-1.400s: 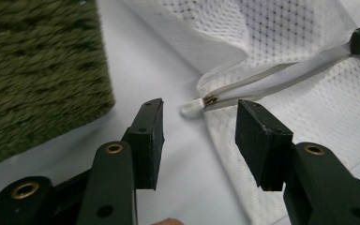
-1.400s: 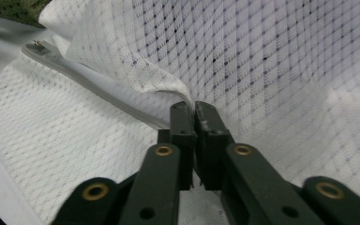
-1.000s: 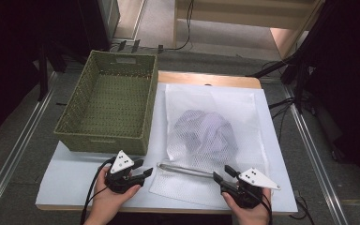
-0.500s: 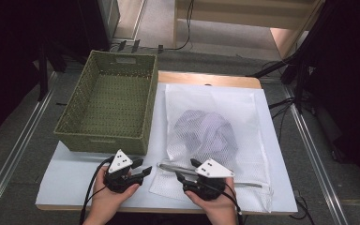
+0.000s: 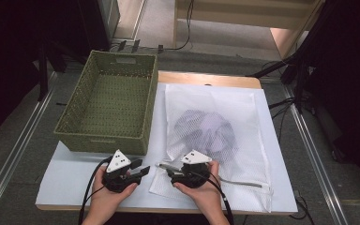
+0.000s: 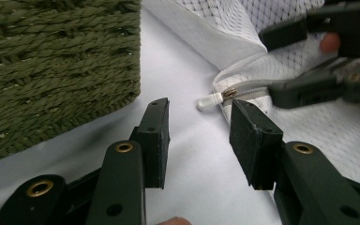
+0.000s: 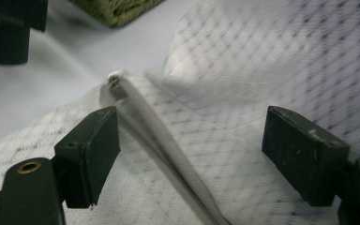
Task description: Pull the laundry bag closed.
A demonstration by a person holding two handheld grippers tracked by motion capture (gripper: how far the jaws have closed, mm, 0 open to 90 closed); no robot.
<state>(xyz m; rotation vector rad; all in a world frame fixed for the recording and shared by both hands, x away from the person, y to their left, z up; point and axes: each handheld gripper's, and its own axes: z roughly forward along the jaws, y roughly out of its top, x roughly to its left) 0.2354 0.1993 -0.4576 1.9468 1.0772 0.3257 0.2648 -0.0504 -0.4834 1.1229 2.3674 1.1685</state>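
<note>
White mesh laundry bag with zipper lying flat, beside woven green basket; left gripper jaws closing in, empty; right gripper jaws opening wide over zipper.

Garment in mesh bag: dark and pale folds behind the netting; type cannot be told.
Zipper: blurred in the right gripper view; near end cut off by the lower edge.
Basket: cut off by the top and left edges in the left gripper view.
</note>
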